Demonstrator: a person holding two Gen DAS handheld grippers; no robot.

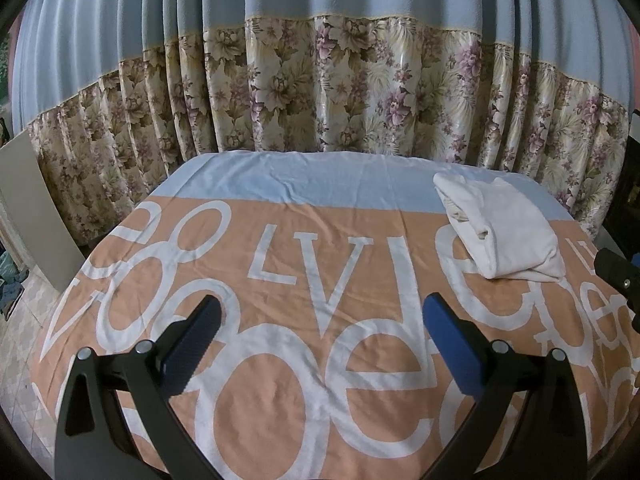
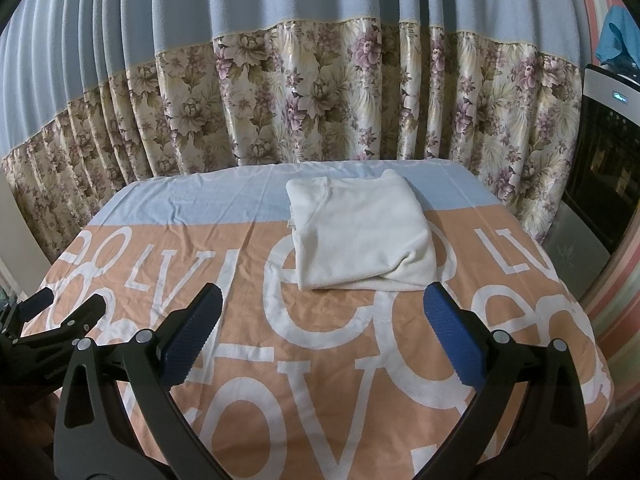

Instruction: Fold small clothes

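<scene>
A white folded garment (image 1: 500, 228) lies on the far right of the table; in the right wrist view it (image 2: 360, 232) sits straight ahead, past the fingertips. My left gripper (image 1: 322, 320) is open and empty, above the orange sheet, left of the garment. My right gripper (image 2: 322, 312) is open and empty, just short of the garment's near edge. The left gripper also shows at the left edge of the right wrist view (image 2: 70, 304). Part of the right gripper (image 1: 618, 272) shows at the right edge of the left wrist view.
The table is covered by an orange and pale blue sheet with large white letters (image 1: 280, 360). A blue and floral curtain (image 1: 320, 100) hangs close behind it. A dark appliance (image 2: 604, 168) stands to the right. A board (image 1: 32, 208) leans at the left.
</scene>
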